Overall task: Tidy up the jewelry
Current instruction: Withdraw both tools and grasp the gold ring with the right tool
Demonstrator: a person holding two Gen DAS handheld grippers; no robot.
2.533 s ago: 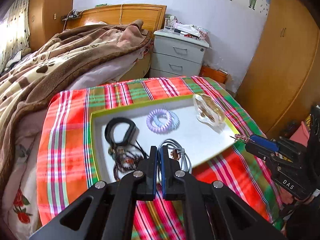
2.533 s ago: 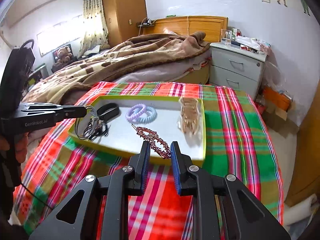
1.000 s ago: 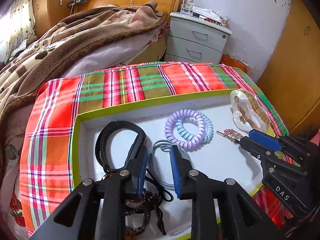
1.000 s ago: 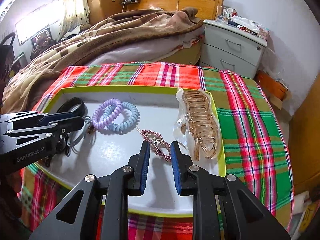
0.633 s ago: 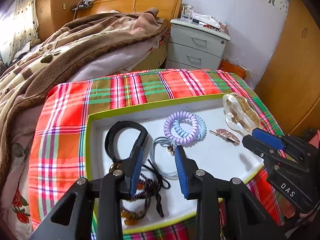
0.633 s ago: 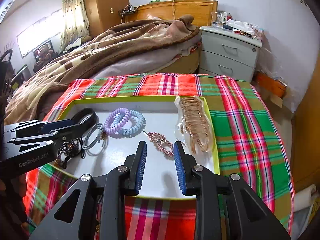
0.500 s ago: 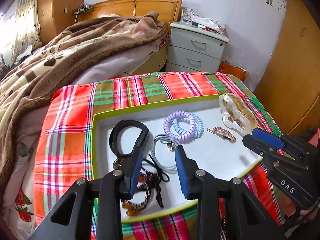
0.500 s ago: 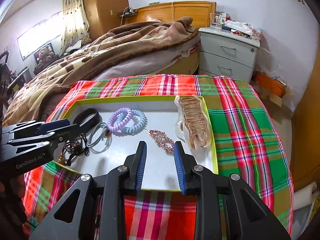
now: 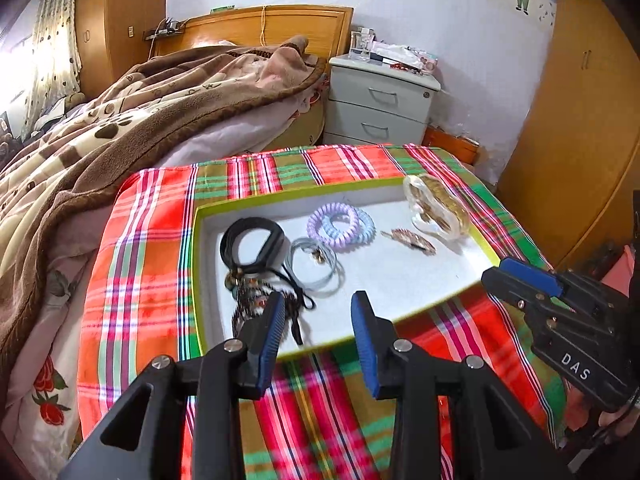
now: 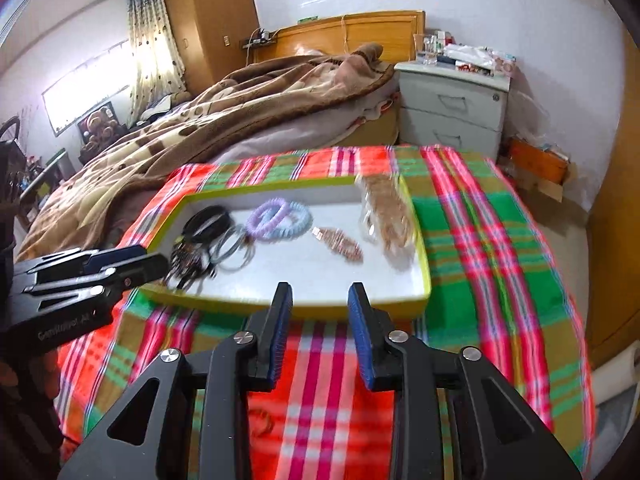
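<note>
From the left wrist view, the left tongs (image 9: 318,318) hang spread and empty over the near edge of the tray (image 9: 432,306), which lies on the plaid-covered table (image 9: 144,264). Inside the tray, the black band (image 9: 252,246) sits at the far-left corner, with a tangle of beaded cords (image 9: 256,300) just nearer than it, a grey hair tie (image 9: 316,266) beside those, the purple and blue coil ties (image 9: 340,226) at the tray's middle, a rhinestone clip (image 9: 408,240) to their right, and a bagged gold claw clip (image 9: 436,208) against the tray's right rim. The right tongs (image 9: 520,276) appear at the tray's right corner, holding nothing. From the right wrist view, the right tongs (image 10: 320,314) are spread and empty just short of the tray's near wall (image 10: 360,304); this frame is blurred, so fine detail of the cords is uncertain. Everything seems already inside the tray, so the work is likely at its close. If anything still needs doing, it is the tangled cords: approach low with the left tongs, pinch one strand at its free end, and lift slowly so neighbours stay undisturbed.
</note>
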